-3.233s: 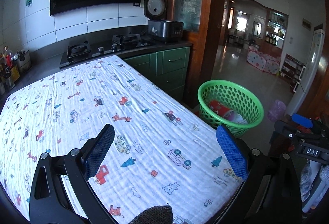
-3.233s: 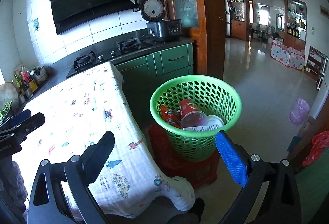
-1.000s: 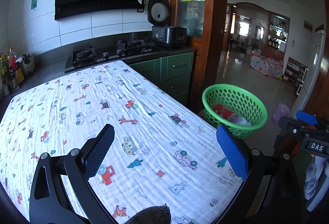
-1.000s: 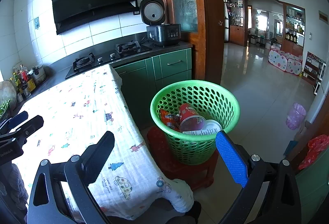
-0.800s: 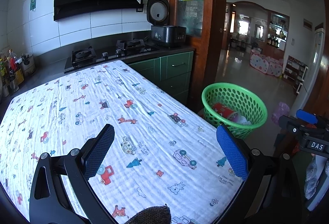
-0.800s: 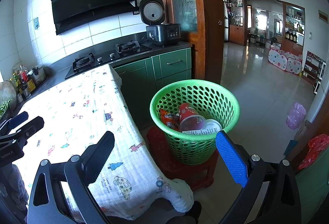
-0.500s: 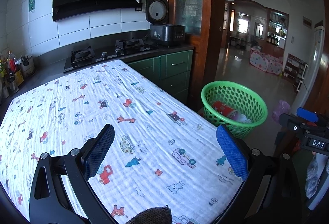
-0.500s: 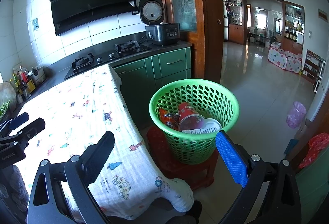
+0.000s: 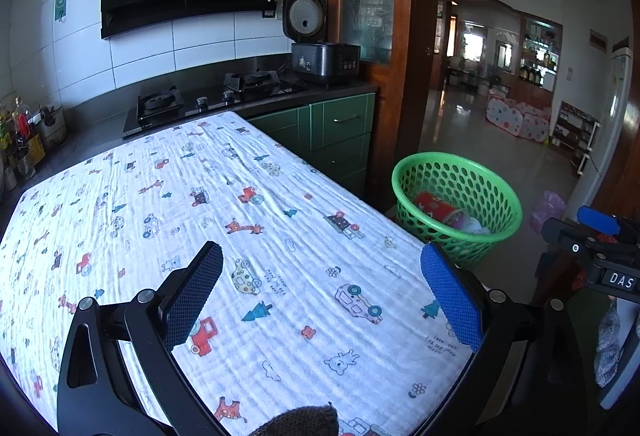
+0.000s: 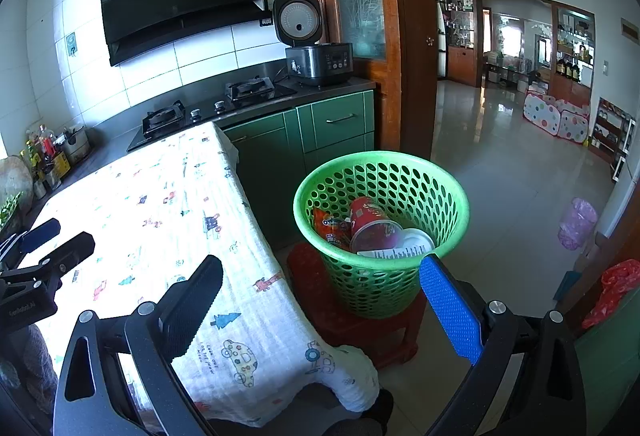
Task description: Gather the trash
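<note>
A green perforated basket stands on a red stool beside the table; it also shows in the left wrist view. Inside lie a red cup, an orange snack wrapper and a white lid. My left gripper is open and empty above the table covered by a cartoon-print cloth. My right gripper is open and empty, held in front of the basket past the table's corner.
A counter with a gas hob and a rice cooker runs behind the table. Green cabinets and a wooden door frame stand next to the basket. A tiled floor extends to the right.
Both views have shifted only slightly. Both grippers stay open and empty. The basket and its contents have not moved.
</note>
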`<state>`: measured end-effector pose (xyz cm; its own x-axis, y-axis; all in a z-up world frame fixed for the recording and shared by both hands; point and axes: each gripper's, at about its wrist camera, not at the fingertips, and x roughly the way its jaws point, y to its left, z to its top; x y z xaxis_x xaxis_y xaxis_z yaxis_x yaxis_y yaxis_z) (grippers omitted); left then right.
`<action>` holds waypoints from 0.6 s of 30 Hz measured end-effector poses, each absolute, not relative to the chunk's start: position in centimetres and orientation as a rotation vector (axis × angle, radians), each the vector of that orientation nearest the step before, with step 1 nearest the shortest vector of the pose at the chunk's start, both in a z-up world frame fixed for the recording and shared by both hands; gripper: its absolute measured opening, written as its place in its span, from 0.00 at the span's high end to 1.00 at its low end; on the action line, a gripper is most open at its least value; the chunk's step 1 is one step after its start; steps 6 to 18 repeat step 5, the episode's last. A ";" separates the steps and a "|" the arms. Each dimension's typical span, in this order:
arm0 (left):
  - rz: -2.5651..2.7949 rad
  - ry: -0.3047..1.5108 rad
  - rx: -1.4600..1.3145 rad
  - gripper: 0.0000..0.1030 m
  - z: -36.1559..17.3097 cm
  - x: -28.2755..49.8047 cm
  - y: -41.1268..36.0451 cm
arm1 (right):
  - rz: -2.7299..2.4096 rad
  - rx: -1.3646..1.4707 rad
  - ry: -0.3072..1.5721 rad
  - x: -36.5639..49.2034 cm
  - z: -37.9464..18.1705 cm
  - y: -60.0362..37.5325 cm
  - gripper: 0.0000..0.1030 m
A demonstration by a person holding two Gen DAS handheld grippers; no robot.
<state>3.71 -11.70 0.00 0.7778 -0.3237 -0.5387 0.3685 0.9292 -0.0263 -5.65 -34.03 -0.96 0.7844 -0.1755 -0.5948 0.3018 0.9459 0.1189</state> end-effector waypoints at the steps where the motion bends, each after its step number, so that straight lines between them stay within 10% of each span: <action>1: -0.375 0.568 0.082 0.05 0.0 3.7 -11.7 | -0.259 0.214 0.617 -5.7 -1.0 -34.1 0.07; 18: -0.375 0.571 0.081 0.05 -0.1 3.7 -11.6 | -0.260 0.212 0.620 -5.6 -1.0 -34.0 0.07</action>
